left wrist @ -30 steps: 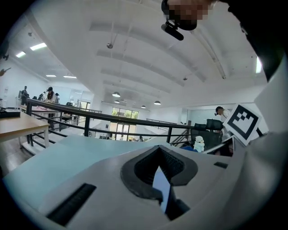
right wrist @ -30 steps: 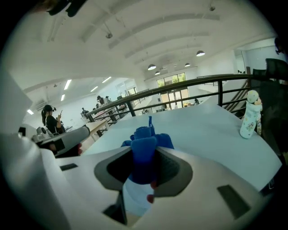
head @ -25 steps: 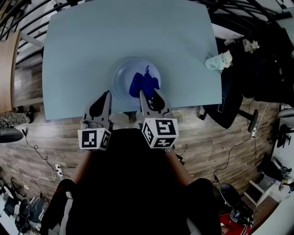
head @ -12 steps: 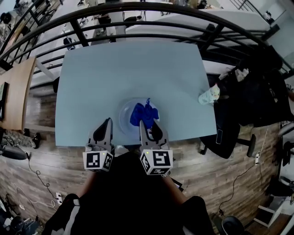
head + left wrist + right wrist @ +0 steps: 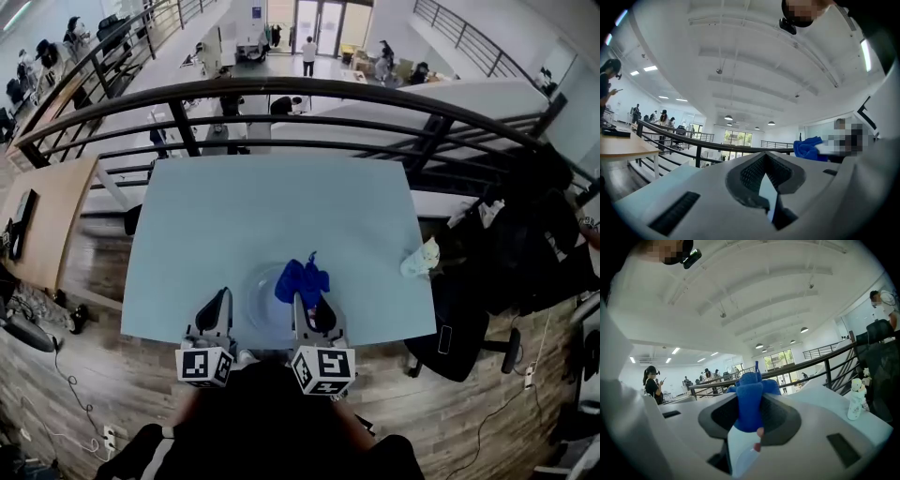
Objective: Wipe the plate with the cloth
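Blue cloth (image 5: 302,279) clenched in right hand-held gripper (image 5: 305,302) — tilted up; left hand-held gripper (image 5: 223,298) closed.

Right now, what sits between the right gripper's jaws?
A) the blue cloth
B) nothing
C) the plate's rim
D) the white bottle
A: in the right gripper view the blue cloth stands pinched between the two jaws of the right gripper, bunched up above their tips.
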`<state>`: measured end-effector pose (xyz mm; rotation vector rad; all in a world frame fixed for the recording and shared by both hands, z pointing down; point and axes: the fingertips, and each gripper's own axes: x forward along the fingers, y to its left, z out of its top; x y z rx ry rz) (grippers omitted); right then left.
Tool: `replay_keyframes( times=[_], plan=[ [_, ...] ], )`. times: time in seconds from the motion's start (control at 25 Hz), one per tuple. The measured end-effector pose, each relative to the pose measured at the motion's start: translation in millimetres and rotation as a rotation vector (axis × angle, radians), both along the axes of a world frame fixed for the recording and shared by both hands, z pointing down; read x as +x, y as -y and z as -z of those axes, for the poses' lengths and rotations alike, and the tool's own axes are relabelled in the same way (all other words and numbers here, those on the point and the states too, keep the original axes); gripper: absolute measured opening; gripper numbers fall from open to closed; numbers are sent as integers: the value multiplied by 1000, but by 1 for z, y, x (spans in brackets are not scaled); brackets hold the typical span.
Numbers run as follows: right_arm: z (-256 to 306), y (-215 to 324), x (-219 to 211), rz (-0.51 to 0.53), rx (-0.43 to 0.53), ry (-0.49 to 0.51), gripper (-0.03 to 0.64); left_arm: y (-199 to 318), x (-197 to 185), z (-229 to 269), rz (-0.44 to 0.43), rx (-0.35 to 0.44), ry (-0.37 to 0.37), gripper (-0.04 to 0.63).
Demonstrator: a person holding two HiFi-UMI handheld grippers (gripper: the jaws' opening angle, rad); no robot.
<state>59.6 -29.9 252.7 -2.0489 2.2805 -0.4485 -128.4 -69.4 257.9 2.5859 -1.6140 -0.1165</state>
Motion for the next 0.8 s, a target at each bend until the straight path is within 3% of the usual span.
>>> replay_keyframes(
  times=[0.8],
  plan=[
    [26, -4, 48, 18, 69, -56, 118, -3, 50, 18, 21, 59, -10, 2]
  ],
)
